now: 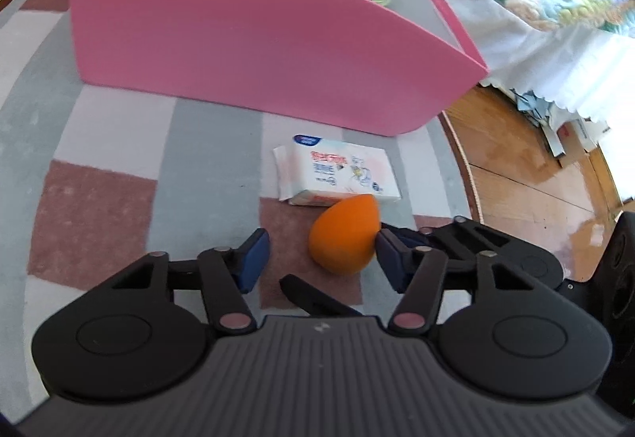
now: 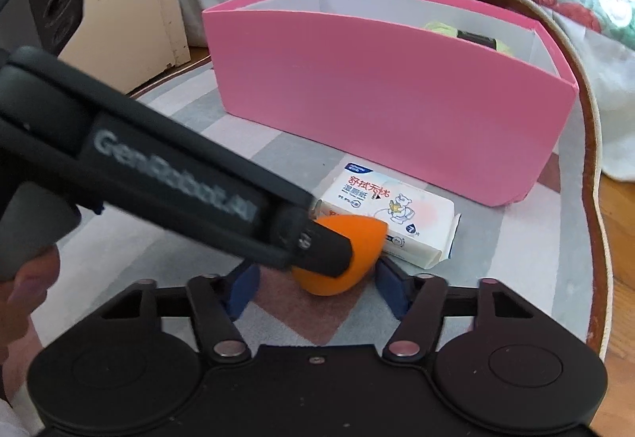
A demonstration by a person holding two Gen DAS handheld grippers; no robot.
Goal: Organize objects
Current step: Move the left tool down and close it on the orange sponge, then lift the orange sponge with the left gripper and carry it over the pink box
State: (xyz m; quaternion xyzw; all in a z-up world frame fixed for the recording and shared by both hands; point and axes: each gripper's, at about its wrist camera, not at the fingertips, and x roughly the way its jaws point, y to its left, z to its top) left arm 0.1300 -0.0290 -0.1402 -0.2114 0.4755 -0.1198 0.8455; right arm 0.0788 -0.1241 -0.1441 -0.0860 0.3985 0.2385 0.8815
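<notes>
The sponge (image 1: 343, 234) lies on the rug (image 1: 119, 159) before the wipes pack (image 1: 337, 169), the box (image 1: 246, 40) behind.

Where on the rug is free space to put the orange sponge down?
Bare rug lies left of the wipes pack, before the pink box. Around the orange sponge it is crowded: both grippers, left gripper and right gripper, and the pack.

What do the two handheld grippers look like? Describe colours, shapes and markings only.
Both match. The left gripper and right gripper have matte black linkage arms, round black hubs, pinkish metal pivot pins and dark blue finger pads. Each grey body is ribbed. In the right wrist view, the left gripper's black side bears pale "GenRobot.AI" lettering. No cables or sleeves show.
</notes>
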